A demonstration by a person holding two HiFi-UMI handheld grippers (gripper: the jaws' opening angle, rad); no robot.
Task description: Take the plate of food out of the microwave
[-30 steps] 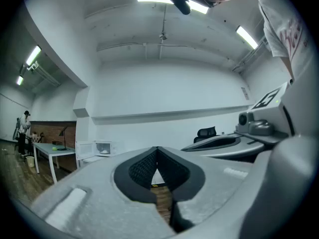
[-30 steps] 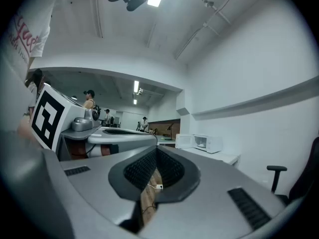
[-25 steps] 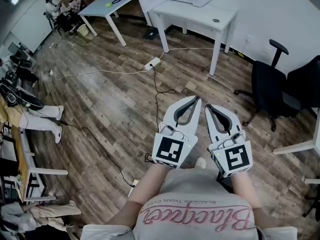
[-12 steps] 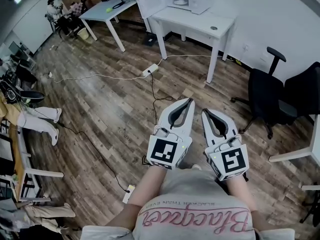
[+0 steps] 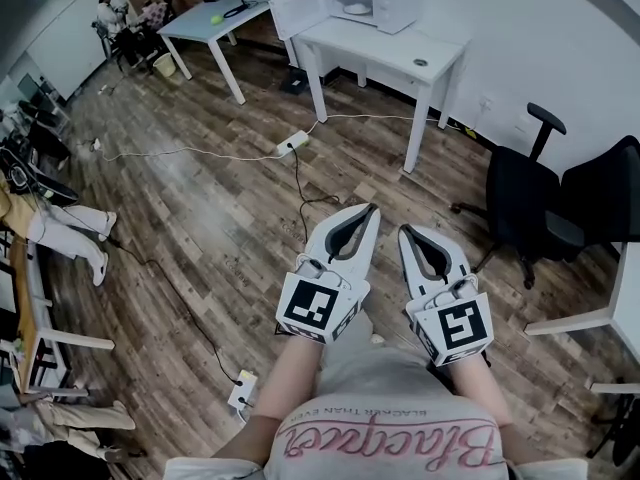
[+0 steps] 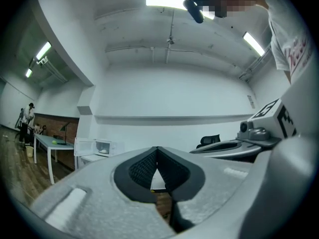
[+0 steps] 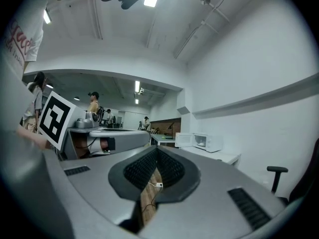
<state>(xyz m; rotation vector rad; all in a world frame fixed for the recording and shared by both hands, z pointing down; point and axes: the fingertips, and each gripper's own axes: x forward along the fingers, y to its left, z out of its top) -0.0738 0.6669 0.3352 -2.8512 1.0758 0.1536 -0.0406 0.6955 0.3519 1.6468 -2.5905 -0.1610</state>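
A white microwave [image 5: 365, 3] stands on a white table [image 5: 400, 53] at the far end of the room, its door [image 5: 298, 10] swung open to the left. A pale plate of food [image 5: 356, 9] shows inside it. My left gripper [image 5: 372, 208] and right gripper [image 5: 405, 230] are held side by side in front of the person's body, far from the table, above the wood floor. Both are shut with nothing between the jaws. The microwave [image 6: 103, 147] appears small at the left in the left gripper view, and the microwave [image 7: 208, 142] sits right of centre in the right gripper view.
Two black office chairs [image 5: 545, 193] stand right of the table. A power strip [image 5: 291, 143] and cables lie on the floor between me and the table. A second white table [image 5: 215, 18] with seated people is at the far left. A person's legs [image 5: 60, 233] reach in from the left.
The whole view has shifted toward the microwave table, which now sits lower and larger in the head view. Both grippers stay shut and side by side.
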